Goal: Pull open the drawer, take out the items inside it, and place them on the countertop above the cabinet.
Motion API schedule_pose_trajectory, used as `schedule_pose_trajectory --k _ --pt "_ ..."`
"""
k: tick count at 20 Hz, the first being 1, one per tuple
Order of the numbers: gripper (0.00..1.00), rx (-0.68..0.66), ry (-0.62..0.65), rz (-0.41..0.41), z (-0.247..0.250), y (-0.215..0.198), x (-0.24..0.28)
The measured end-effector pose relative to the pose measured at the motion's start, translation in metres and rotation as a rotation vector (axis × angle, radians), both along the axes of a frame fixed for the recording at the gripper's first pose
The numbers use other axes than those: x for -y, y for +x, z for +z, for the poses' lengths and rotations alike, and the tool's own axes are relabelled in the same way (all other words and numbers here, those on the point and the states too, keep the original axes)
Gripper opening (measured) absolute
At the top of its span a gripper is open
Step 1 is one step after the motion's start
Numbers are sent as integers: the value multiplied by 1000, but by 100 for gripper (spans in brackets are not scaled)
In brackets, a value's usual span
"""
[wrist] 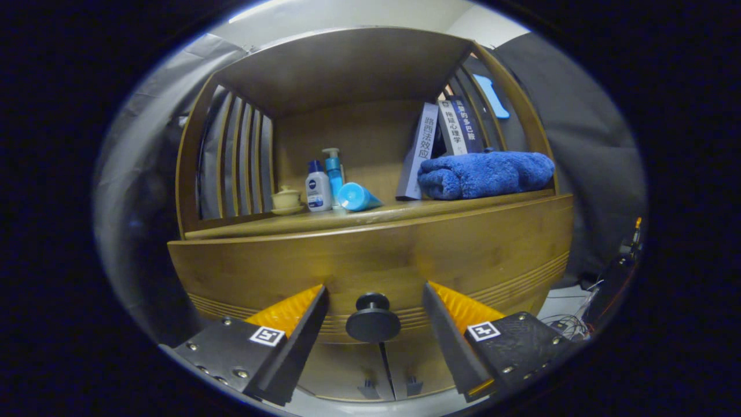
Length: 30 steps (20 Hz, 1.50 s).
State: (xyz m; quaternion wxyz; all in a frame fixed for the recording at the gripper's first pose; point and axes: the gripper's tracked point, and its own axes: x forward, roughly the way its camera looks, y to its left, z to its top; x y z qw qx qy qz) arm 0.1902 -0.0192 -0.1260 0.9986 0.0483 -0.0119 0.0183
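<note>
A wooden cabinet faces me with its drawer front closed. A round dark knob sticks out from the drawer's lower middle. My gripper is open, one finger on each side of the knob, with a gap between each finger and the knob. The fingertips reach close to the drawer face. The countertop runs just above the drawer. What lies inside the drawer is hidden.
On the countertop stand a small lidded cup, a white bottle, a blue pump bottle and a lying blue tube. Books lean beside a folded blue towel. Two lower doors sit under the drawer. Cables lie at right.
</note>
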Motion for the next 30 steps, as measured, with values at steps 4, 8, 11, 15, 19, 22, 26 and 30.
schedule_pose_trajectory --k 4,8,11,15,19,22,26,30 --pt "99 -14 10 2 0 11 -2" --pt "99 -20 6 -2 0 12 -4" --pt "99 -76 37 -64 -9 7 11" --pt "99 -97 18 -66 -13 -7 9" --pt "99 -100 -28 -96 3 -32 15" --pt "99 -112 -59 -110 28 -56 16" --pt "99 -144 -130 -122 55 -96 8" --pt "99 -154 -167 -89 67 -135 -17"
